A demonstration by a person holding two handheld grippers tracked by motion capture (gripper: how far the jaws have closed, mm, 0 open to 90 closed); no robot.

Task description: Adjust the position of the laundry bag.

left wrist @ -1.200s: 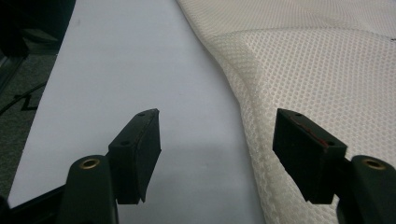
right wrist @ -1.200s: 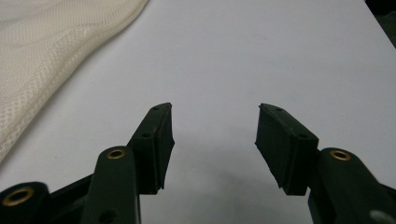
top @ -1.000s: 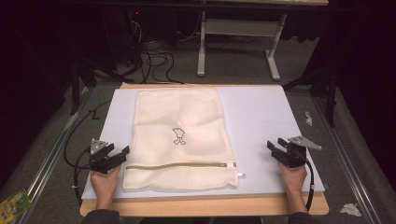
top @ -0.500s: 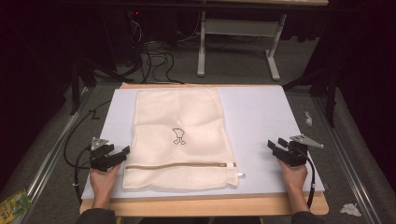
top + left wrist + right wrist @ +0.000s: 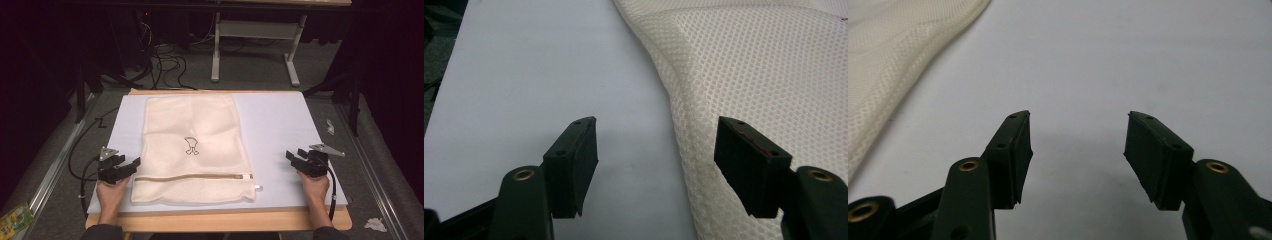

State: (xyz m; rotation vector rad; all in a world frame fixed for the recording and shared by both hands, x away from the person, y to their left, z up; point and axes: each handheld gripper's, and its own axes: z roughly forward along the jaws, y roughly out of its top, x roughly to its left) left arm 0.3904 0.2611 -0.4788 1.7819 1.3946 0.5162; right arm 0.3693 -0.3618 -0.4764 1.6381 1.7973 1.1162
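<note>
A cream mesh laundry bag (image 5: 192, 145) lies flat on the white board (image 5: 280, 125), its zipper (image 5: 192, 176) running across near the front. My left gripper (image 5: 134, 164) rests at the bag's left edge, open; in the left gripper view (image 5: 656, 121) the bag's (image 5: 764, 65) seam runs between the spread jaws, untouched by the pads. My right gripper (image 5: 292, 155) sits on bare board to the right of the bag. Its jaws have just been opening and stand wide in the right gripper view (image 5: 1078, 115), with nothing between them and the bag (image 5: 893, 55) off to the left.
The board lies on a wooden table (image 5: 220, 220). Cables (image 5: 165, 55) and a metal desk frame (image 5: 255, 45) stand on the dark floor beyond. Crumpled paper scraps (image 5: 374, 224) lie on the floor at the right.
</note>
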